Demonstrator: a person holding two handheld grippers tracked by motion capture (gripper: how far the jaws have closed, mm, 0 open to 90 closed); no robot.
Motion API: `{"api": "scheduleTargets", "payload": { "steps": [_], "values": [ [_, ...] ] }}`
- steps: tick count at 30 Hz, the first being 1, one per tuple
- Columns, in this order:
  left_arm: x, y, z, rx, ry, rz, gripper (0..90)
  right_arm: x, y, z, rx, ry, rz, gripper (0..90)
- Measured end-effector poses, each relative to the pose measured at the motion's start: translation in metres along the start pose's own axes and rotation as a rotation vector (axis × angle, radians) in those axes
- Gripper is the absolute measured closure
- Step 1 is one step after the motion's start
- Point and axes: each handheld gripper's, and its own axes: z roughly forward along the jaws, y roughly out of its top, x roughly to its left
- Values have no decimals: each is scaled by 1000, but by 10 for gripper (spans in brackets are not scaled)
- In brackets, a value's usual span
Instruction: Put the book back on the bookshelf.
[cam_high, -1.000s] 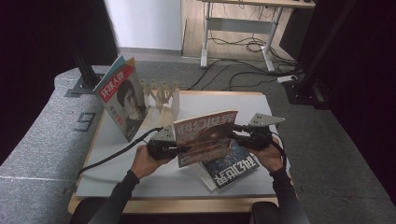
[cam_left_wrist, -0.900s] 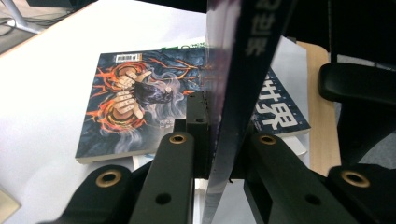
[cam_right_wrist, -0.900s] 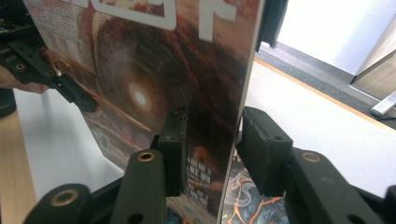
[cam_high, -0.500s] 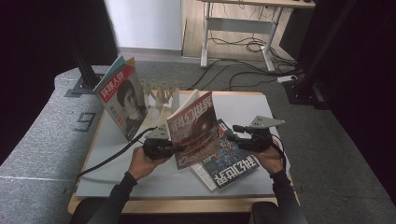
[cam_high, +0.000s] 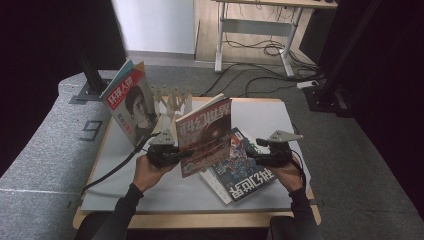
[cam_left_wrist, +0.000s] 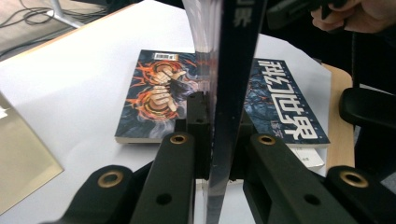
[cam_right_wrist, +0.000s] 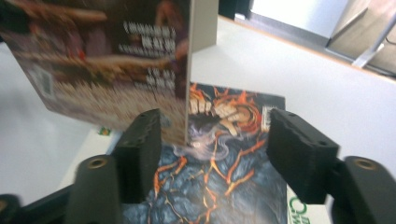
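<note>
The held magazine (cam_high: 205, 135) stands nearly upright above the white table (cam_high: 125, 175), tilted a little, its reddish cover facing the person. In the left gripper view its lower edge (cam_left_wrist: 231, 107) runs straight up between the two black jaws, which are pressed together on it from both sides. The left gripper (cam_high: 172, 154) therefore carries the magazine alone, gripping it at the lower left corner as seen from above.

The right gripper (cam_high: 252, 155) sits just to the right of the magazine, low over the table. Its jaws have just been opening and now stand well apart. In the right gripper view the magazine's edge (cam_right_wrist: 187, 93) hangs in the gap between them, and neither pad presses on it.

Directly beneath lies a second magazine (cam_high: 240, 167), flat on the table, dark blue cover with orange flame artwork and large white characters. It rests on at least one further booklet, whose pale edge shows below it (cam_left_wrist: 308, 156). The held magazine clears the flat one; I cannot tell by how much.

At the far left corner of the table a third magazine (cam_high: 131, 102) stands tilted against a pale wooden rack (cam_high: 172, 97), cover showing a portrait and a red title band. A black cable (cam_high: 115, 167) trails from the left gripper across the table and off its near left edge.
</note>
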Motion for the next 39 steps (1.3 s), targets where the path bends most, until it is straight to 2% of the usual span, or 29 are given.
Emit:
{"api": "scheduleTargets", "payload": {
  "steps": [2,6,11,15,22,25,29,32,39],
  "values": [
    [1,1,-2,3,9,-2,844,0,-3,2,15,-20,3,226],
    [2,3,-8,4,28,-9,844,-3,-9,8,55,-36,21,139],
    [4,5,-15,7,59,-13,844,-5,-19,15,95,-60,47,102],
    [5,6,-19,11,83,-8,844,-4,-27,17,106,-114,45,0],
    [6,7,-26,14,131,-10,845,-6,-39,20,114,-162,56,0],
    [7,7,-30,13,145,-14,845,-6,-43,21,113,-165,62,0],
    [9,6,-35,6,153,-34,846,-5,-50,26,138,-172,54,0],
    [12,3,-40,1,175,-44,845,-5,-55,30,151,-172,55,0],
    [18,0,-53,-18,206,-74,846,-2,-64,36,173,-153,55,12]
  ]
}}
